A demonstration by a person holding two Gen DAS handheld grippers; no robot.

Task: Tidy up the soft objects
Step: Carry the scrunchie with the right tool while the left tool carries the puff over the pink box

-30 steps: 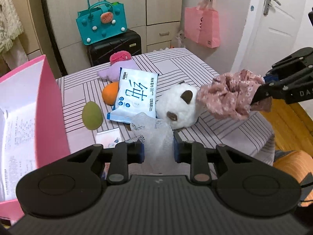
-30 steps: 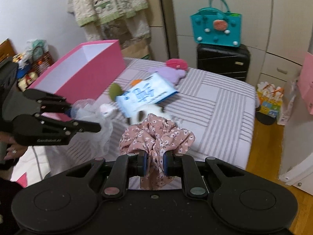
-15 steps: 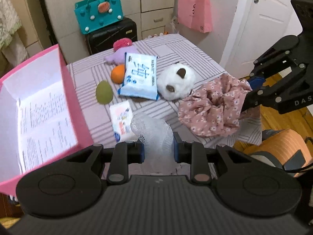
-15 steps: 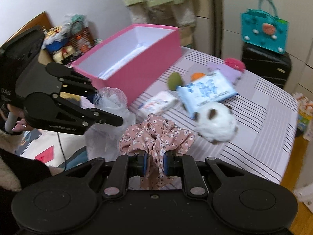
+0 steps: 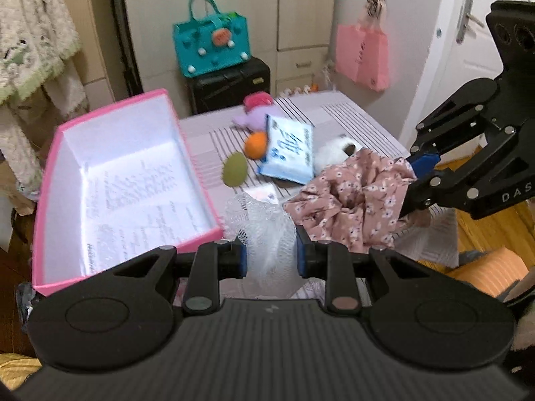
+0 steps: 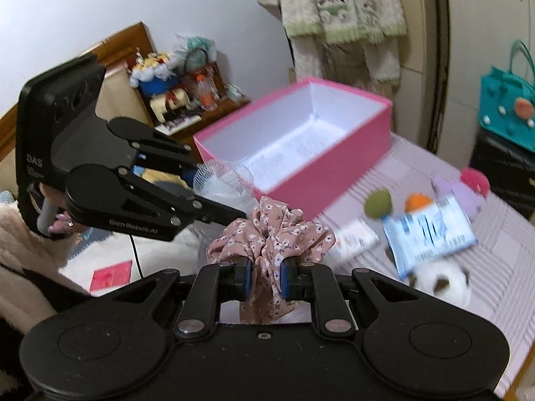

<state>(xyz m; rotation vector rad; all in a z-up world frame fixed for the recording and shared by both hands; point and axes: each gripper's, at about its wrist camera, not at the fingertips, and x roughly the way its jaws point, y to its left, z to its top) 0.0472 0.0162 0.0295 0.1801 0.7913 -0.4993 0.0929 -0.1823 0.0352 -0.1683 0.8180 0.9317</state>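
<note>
Nearest in the left wrist view, the left tongs [image 5: 271, 255] are clamped on a white mesh puff [image 5: 264, 224], its netting bulging out between the blue pads – a light pinch suits something this squashy. Just to its right, the right tongs [image 6: 262, 277] are closed on a pink floral scrunchie [image 6: 271, 237]; the fabric is gathered into the narrow gap and hangs below, so it is held by a fold and not by its whole ring. Both soft things are up in the air, near the close corner of the pink box [image 5: 197, 173], which stands open on the striped bench [image 5: 361, 120]. Judging from that, the box is where they belong, and carrying 2 at once saves a trip.

A printed sheet lines the box floor; its text is too blurred to read. The side of the left tool reads "GenRobot.AI" and "DAS".

Farther out on the bench lie a small card packet [image 6: 354, 239], a green egg-shaped sponge [image 5: 235, 173], an orange ball [image 5: 255, 145], a blue-and-white wipes pack [image 5: 289, 152] with large characters I cannot make out, a white plush [image 6: 441, 282] and a purple plush [image 5: 249, 118] – all not yet sorted.
</note>
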